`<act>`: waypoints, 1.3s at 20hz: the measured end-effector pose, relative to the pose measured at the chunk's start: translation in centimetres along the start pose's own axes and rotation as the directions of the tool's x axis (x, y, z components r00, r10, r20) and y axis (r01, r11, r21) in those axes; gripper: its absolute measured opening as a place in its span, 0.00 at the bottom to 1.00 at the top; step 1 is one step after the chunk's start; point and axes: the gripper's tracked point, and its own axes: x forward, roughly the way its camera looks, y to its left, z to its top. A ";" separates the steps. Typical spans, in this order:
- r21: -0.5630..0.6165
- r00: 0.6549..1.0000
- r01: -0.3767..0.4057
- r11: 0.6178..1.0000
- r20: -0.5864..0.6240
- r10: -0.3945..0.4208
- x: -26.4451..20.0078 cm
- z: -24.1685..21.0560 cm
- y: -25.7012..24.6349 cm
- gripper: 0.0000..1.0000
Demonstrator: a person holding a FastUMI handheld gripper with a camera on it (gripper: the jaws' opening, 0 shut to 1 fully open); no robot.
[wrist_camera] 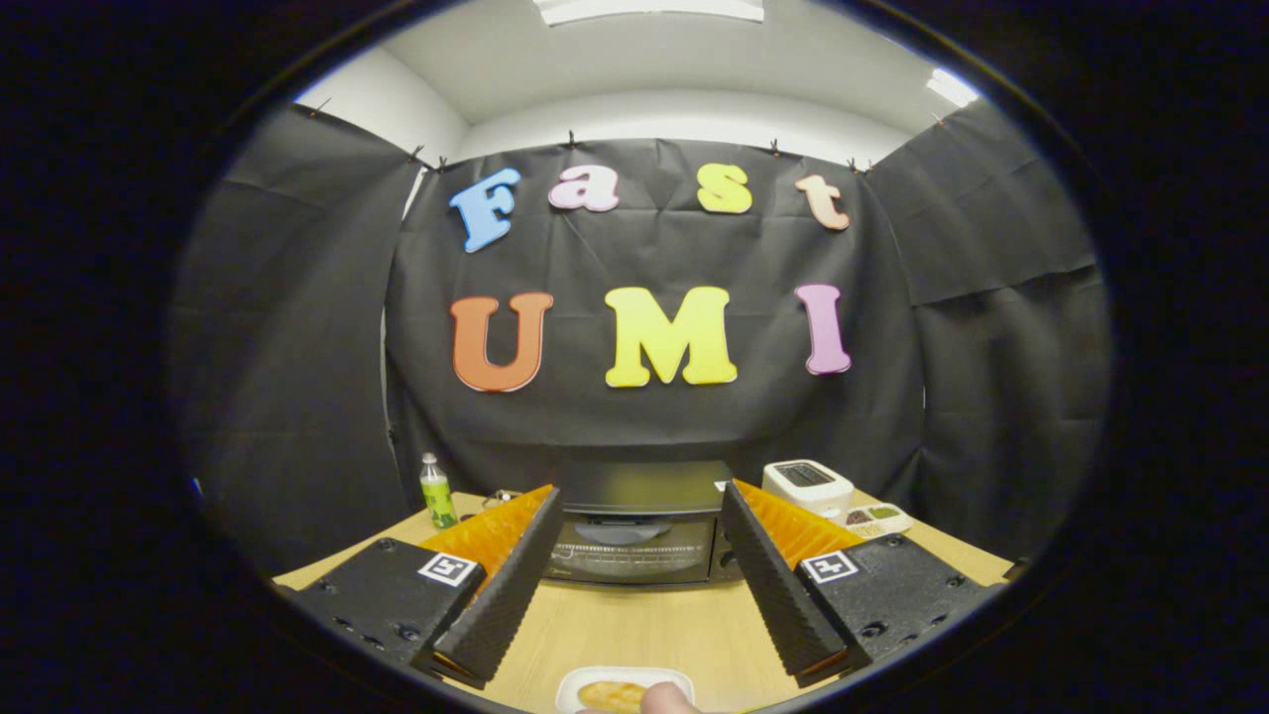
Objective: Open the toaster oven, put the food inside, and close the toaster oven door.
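A black toaster oven (639, 526) stands on the wooden table (634, 625) beyond my fingers, its glass door shut and a handle bar across the top of the door. My gripper (639, 585) is open, its two fingers (506, 595) spread wide with nothing between them but bare table. Below and nearer than the fingers lies a small white dish (623, 686) holding a golden piece of food (610, 696). A person's fingertip (666, 699) touches the dish's near edge.
A green bottle (436, 492) stands at the back left of the table. A white appliance (808, 486) sits to the right of the oven, with a small tray of divided foods (874, 518) in front of it. Black cloth walls close in the booth.
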 end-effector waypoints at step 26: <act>0.021 0.977 -0.005 1.000 -0.215 0.009 19.9 -11.9 2.1 1.00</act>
